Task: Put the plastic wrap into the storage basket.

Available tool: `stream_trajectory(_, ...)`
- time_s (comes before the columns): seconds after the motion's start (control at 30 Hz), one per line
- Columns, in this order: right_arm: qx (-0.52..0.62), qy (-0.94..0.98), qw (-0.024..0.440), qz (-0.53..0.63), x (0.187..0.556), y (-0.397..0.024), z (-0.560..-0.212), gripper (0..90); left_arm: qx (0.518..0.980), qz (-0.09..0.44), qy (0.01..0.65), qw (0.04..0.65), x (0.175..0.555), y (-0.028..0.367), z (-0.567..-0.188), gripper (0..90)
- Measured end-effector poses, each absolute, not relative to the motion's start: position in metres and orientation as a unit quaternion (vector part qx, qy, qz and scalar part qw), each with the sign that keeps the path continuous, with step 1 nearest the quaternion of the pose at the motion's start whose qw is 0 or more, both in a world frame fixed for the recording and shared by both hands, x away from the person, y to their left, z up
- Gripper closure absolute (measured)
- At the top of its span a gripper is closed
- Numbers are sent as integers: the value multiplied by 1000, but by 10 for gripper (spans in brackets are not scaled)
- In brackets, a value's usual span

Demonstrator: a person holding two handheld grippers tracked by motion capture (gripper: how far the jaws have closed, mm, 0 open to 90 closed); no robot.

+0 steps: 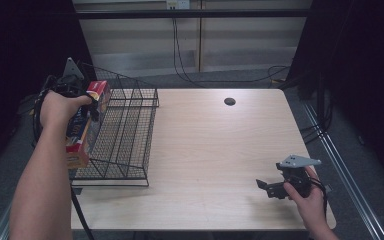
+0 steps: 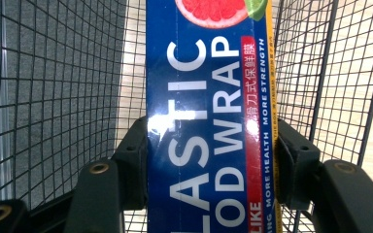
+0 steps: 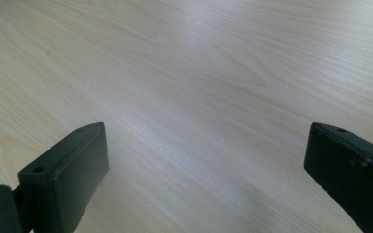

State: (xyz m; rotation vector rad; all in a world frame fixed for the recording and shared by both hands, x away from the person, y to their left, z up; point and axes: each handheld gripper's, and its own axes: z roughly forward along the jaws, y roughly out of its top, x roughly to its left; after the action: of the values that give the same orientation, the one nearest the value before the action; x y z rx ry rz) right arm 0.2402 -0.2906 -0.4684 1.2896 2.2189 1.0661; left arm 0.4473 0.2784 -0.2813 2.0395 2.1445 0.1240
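A long blue box of plastic food wrap [image 2: 209, 116] with white lettering and a grapefruit picture is clamped between the jaws of my left gripper [image 2: 212, 150]. In the high view the box [image 1: 82, 127] hangs tilted over the left side of a black wire basket [image 1: 130, 130], with my left gripper [image 1: 87, 102] shut on it near its top end. My right gripper [image 1: 269, 189] rests low over the table's near right corner, jaws wide apart. Its own view has bare wood between the two black fingers [image 3: 70, 170].
The wire basket stands at the table's left edge, its mesh walls [image 2: 53, 97] close around the box. A dark round hole [image 1: 229, 101] sits near the table's [image 1: 215, 150] far edge. Cables run across the floor behind.
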Motion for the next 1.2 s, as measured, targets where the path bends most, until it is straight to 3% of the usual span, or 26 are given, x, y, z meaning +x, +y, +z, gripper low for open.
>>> stream_trajectory(0.53,456,786,180,376,240,-290,-469,22,685,40,724,71,449,284,-300,413)
stream_trajectory(0.67,457,785,182,375,240,-291,-469,22,673,52,729,113,448,286,-289,405)
stream_trajectory(0.9,454,787,181,376,240,-290,-468,22,675,54,724,133,446,278,-275,355)
stream_trajectory(1.2,458,785,180,377,240,-292,-469,22,685,48,705,175,446,264,-275,234)
